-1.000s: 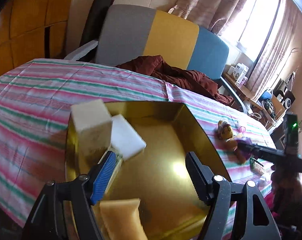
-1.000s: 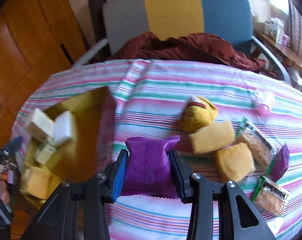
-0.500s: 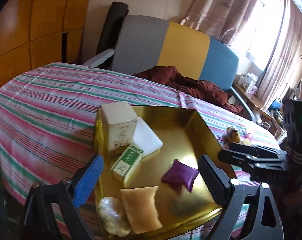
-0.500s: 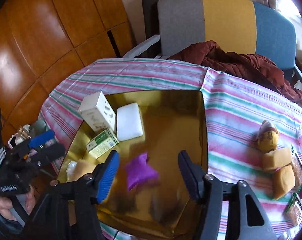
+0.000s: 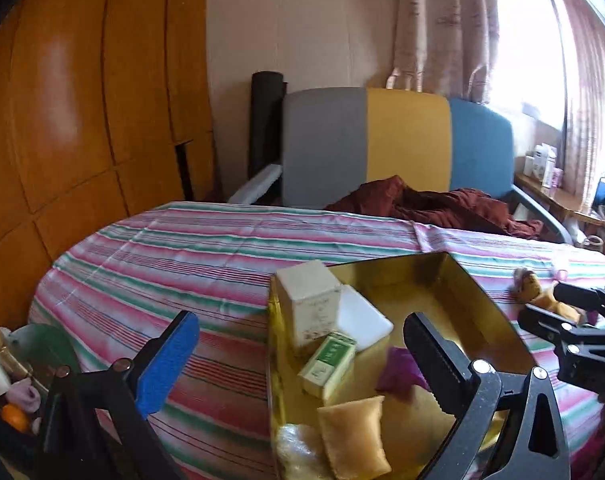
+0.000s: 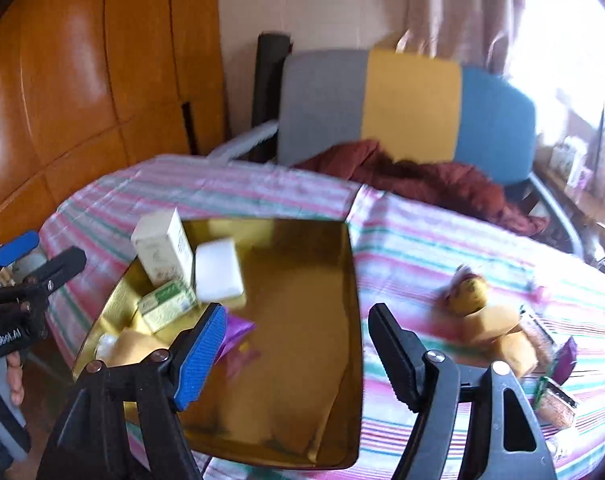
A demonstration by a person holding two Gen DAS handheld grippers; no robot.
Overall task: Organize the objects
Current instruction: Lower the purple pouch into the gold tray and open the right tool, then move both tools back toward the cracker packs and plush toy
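Two grippers hang over the striped table, both with nothing between their fingers. The left gripper [image 5: 302,354] has its jaws spread wide and opening; its blue-padded finger [image 5: 168,362] sits over the tablecloth [image 5: 174,264] outside the gold tray's left wall, and its black finger [image 5: 430,356] sits over the tray's inside. The right gripper [image 6: 298,346] has its jaws apart and opening, framing the bare, shiny floor of the gold tray [image 6: 302,280].

Just beside the right gripper's blue finger [image 6: 200,354] lies the purple packet [image 6: 234,330], loose on the tray floor, partly hidden by that finger. In the left view the same packet [image 5: 398,372] shows near the black finger, apart from it.

Most of the tray's contents crowd its left side: a tall cream box [image 5: 308,306] standing upright in the far left corner, a white block [image 5: 362,322] leaning beside it, a green-and-white carton [image 5: 328,364] in front, then a tan pouch [image 5: 352,438] and a clear crinkled wrap [image 5: 298,450] at the near edge. The right half of the tray floor is open.

Right of the tray's right wall, a strip of bare cloth separates it from a yellow plush toy [image 6: 468,292], tan pouches [image 6: 498,334] and snack packs [image 6: 554,404] gathered near the table's right edge. Behind the table stands a grey, yellow and blue chair [image 5: 398,144] with a maroon cloth [image 5: 430,206].
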